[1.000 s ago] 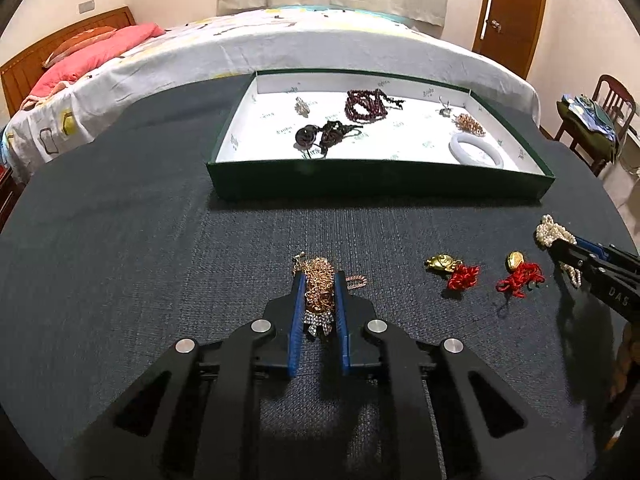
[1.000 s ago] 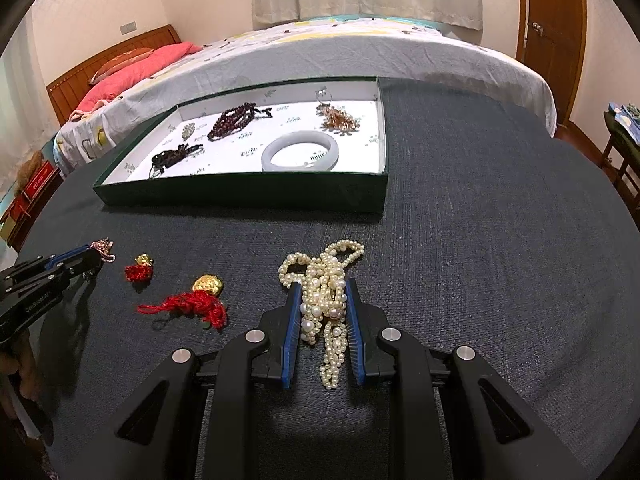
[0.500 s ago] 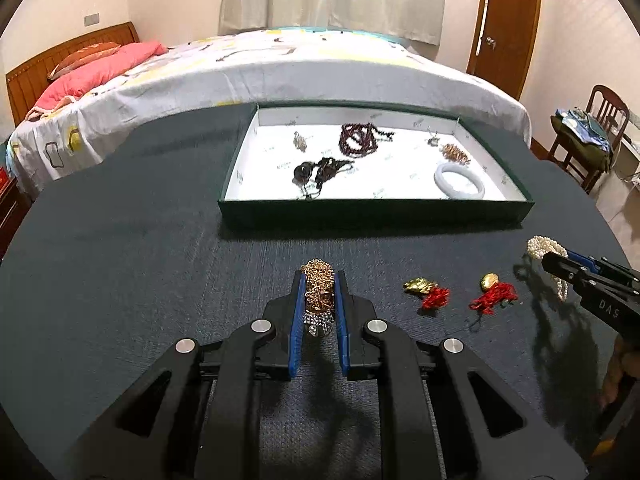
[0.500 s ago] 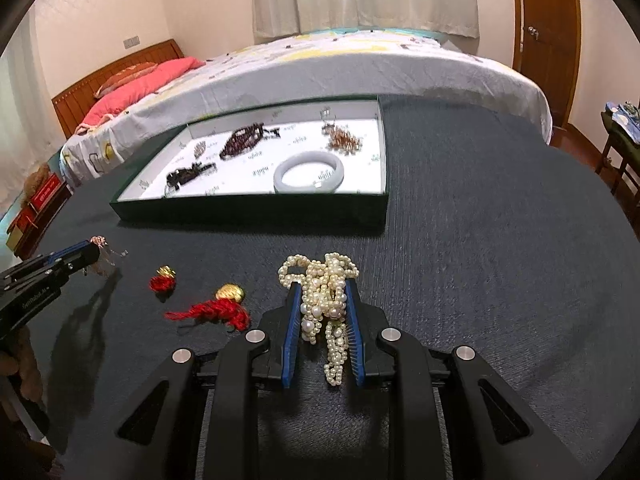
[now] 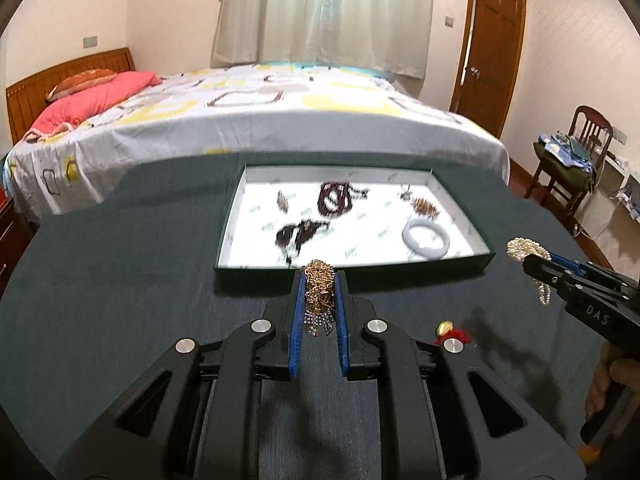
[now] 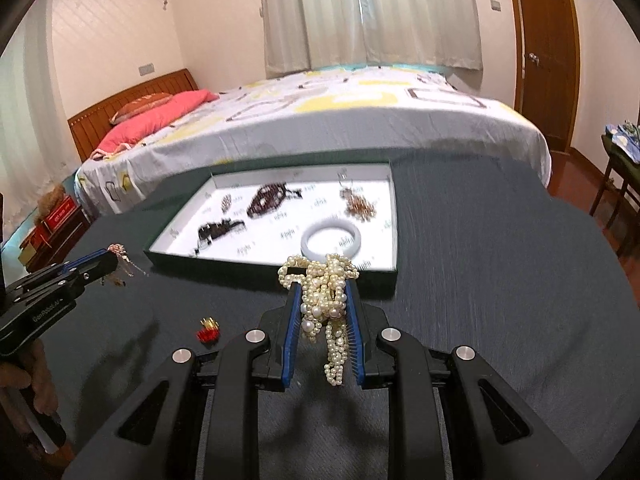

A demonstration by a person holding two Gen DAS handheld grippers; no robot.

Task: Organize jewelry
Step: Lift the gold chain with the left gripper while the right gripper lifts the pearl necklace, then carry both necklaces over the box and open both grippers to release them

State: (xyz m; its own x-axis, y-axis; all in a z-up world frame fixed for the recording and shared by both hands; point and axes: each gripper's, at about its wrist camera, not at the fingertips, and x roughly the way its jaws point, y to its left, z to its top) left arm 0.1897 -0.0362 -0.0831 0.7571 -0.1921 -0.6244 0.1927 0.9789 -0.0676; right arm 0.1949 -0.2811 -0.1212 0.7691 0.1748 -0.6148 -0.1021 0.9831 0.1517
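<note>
My left gripper (image 5: 318, 280) is shut on a bunched gold chain necklace (image 5: 318, 294) and holds it above the dark table, just short of the green tray (image 5: 352, 268). My right gripper (image 6: 320, 286) is shut on a pearl necklace (image 6: 324, 304), also lifted near the tray's front wall (image 6: 280, 270). The white-lined tray holds a white bangle (image 6: 331, 240), dark bead strands (image 6: 266, 200) and smaller pieces. Each gripper shows in the other's view, the right gripper (image 5: 532, 262) at the right and the left gripper (image 6: 108, 258) at the left.
A red tasselled gold charm (image 6: 209, 330) lies on the table (image 5: 100, 300) between the grippers; another shows partly behind my left gripper's body (image 5: 450, 330). A bed (image 5: 260, 120) stands behind the table, a chair (image 5: 576, 168) and a door (image 5: 488, 52) to the right.
Both grippers have risen off the table with their necklaces and moved toward the tray. The red charms have dropped lower in view.
</note>
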